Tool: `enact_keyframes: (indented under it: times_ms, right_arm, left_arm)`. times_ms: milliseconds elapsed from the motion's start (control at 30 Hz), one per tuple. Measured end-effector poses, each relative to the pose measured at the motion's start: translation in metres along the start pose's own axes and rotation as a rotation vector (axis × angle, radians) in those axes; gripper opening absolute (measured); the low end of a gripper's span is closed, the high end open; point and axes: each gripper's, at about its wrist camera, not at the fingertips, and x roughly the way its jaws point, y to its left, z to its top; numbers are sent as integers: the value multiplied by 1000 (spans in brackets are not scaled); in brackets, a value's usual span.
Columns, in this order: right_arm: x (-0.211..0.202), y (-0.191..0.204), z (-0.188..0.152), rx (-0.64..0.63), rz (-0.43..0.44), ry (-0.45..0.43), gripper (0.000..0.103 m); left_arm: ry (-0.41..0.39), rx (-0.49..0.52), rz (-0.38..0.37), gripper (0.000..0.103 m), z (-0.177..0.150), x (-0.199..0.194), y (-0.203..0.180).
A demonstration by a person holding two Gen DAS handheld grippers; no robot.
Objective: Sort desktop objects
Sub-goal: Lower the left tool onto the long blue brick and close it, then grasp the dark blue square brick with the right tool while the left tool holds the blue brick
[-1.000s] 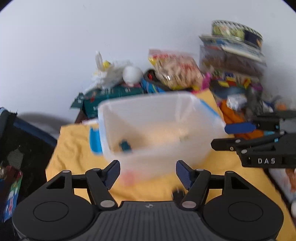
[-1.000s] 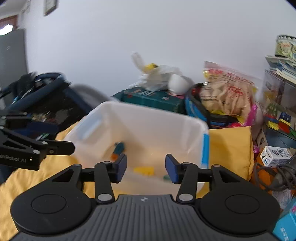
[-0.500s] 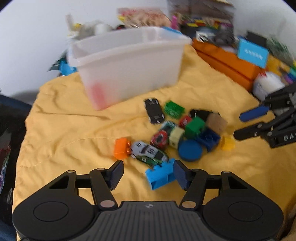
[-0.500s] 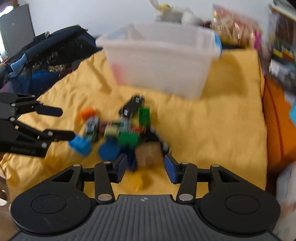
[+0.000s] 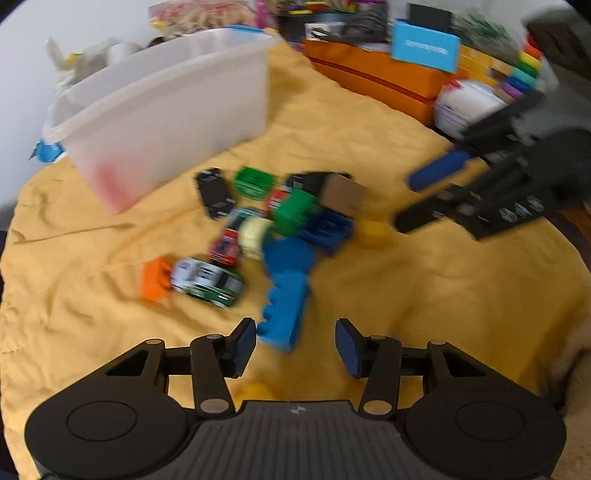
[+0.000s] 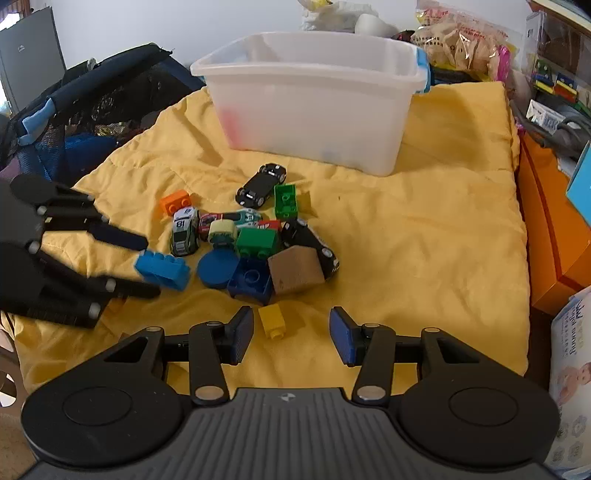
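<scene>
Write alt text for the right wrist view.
The open right gripper hovers over a small yellow brick on a yellow quilt. Beyond lie toy cars and bricks before a translucent plastic bin; the left gripper brackets a light blue brick.

Plain white wall [image 6: 177, 22] behind, daylit, w/ a grey cabinet [image 6: 29, 55] off in the far left corner. Yellow quilted blanket [image 6: 424, 229] covers the work surface. Dark blue mesh playpen [image 6: 92, 99] stands along its left edge. Right side: orange boxes [image 6: 546, 221], shelf clutter, a snack bag [image 6: 461, 44] against the wall.
</scene>
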Motion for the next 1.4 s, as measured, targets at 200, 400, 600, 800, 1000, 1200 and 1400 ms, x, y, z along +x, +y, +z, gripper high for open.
enact_keyframes:
  times_ms: [200, 400, 600, 800, 1000, 1200, 1400]
  right_arm:
    - [2, 2, -1, -23, 12, 6, 50]
    - [3, 4, -4, -38, 23, 16, 50]
    - [0, 5, -10, -43, 3, 16, 50]
    - [-3, -2, -15, -10, -11, 15, 50]
    - [-1, 0, -19, -9, -15, 20, 50]
    - [-1, 7, -22, -35, -14, 31, 51]
    - [1, 13, -22, -55, -5, 42, 51]
  left_arm:
    - [-44, -29, 16, 52, -3, -8, -19]
    - [-62, -242, 44, 52, 1, 0, 8]
    - [-13, -369, 2, 24, 1, 17, 21]
    - [-2, -324, 117, 24, -3, 0, 32]
    - [47, -118, 296, 25, -3, 1, 26]
    - [26, 48, 277, 28, -7, 6, -18]
    - [-20, 10, 194, 30, -11, 1, -34]
